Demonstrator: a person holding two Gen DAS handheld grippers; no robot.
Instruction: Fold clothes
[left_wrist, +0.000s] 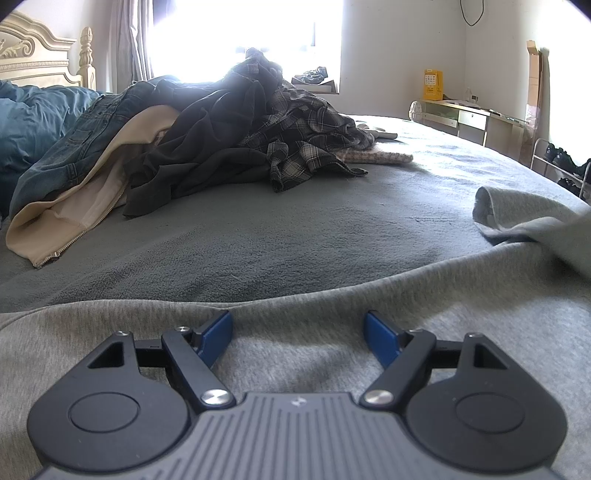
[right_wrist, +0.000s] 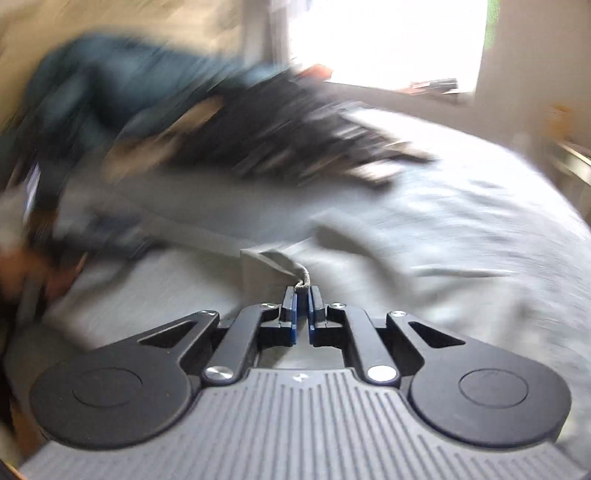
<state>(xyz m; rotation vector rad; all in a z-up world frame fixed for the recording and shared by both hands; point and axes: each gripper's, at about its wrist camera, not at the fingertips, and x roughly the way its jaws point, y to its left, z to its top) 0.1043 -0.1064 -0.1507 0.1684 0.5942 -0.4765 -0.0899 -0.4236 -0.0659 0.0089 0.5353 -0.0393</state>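
Right gripper (right_wrist: 303, 295) pinches a thin edge of the grey sweatshirt (left_wrist: 295, 317), which is spread on the near bed; left gripper (left_wrist: 297, 326) rests wide open on it, gripping nothing. Risk: that small pinch slips under a fast pull, or the unpinned fabric drags and bunches toward the far clothes pile (left_wrist: 207, 136).

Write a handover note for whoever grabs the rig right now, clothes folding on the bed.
Left tongs: open, resting on the grey sweatshirt, gripping nothing.
Right tongs: shut on a pinch of the sweatshirt's edge; that view is motion-blurred.
Sweatshirt is spread on the near part of the bed, one sleeve off to the right.
Pile of unfolded clothes sits further back: jeans, cream jacket, dark top, plaid shirt.
Done: nothing visibly folded.
Left: finish the sweatshirt, then the pile.
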